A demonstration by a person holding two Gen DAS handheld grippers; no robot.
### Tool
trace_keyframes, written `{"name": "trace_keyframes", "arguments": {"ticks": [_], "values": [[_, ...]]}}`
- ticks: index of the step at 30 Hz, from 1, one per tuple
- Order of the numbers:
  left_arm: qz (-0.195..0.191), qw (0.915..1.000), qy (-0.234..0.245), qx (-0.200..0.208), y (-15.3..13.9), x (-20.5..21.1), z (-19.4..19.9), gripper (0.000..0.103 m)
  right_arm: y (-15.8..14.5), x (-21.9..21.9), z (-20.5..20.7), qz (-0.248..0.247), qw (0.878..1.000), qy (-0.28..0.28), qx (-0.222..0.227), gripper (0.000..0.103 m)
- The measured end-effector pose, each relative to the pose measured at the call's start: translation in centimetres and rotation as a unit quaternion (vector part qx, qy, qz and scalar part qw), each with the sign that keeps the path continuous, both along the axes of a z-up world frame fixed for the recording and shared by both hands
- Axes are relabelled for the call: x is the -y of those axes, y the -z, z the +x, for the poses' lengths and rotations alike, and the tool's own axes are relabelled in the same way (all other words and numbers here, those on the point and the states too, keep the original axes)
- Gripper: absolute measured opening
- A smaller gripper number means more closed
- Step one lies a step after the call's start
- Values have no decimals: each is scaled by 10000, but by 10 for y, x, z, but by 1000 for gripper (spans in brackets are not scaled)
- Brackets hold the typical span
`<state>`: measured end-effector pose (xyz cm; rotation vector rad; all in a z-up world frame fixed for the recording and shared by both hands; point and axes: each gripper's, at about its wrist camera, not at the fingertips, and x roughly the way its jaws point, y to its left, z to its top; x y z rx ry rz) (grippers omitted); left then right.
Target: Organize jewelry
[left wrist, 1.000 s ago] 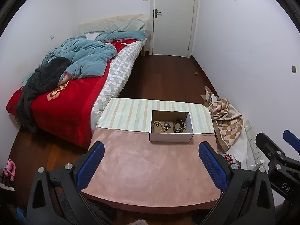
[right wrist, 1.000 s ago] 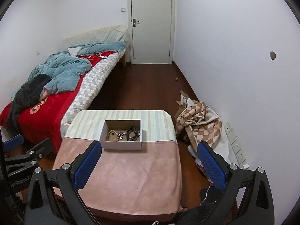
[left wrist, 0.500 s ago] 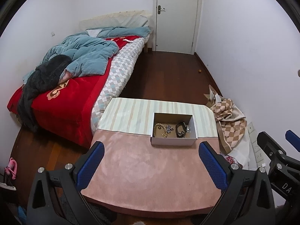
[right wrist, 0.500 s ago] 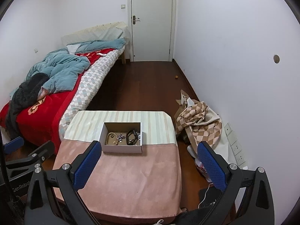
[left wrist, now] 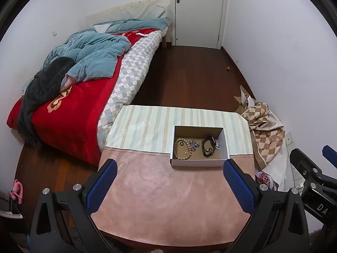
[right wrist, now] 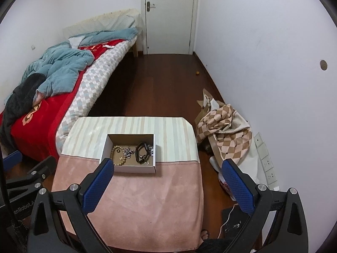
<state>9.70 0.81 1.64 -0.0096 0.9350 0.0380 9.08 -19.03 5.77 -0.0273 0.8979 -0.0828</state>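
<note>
Jewelry lies loose in a shallow white cardboard box [left wrist: 199, 164] with a brown inner floor — a round wooden bead bracelet [left wrist: 182, 148] at its left, a small silvery metal cluster [left wrist: 193, 143] in the middle, a black looped band [left wrist: 207, 145] at its right. The box sits where the table's pale striped cloth [left wrist: 147, 126] meets its pink suede-like cloth [left wrist: 168, 200]. Left gripper [left wrist: 169, 186] hangs over the pink cloth, blue textured pads [left wrist: 101, 185] spread wide, nothing between them. Right gripper [right wrist: 166, 182] likewise wide apart and empty, its left pad [right wrist: 99, 181] overlapping the box's near left corner in view. Beside the table: a bed with red plush blanket [right wrist: 35, 124] and rumpled teal quilt [left wrist: 99, 54].
</note>
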Motion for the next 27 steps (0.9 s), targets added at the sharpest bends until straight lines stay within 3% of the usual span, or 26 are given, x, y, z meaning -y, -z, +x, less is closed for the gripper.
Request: {"name": "trace_keyframes", "arguments": {"ticks": [27], "values": [[39, 9998, -27, -175, 9, 2, 15, 103, 16, -5, 24, -52, 9995, -50, -299, 103]]}}
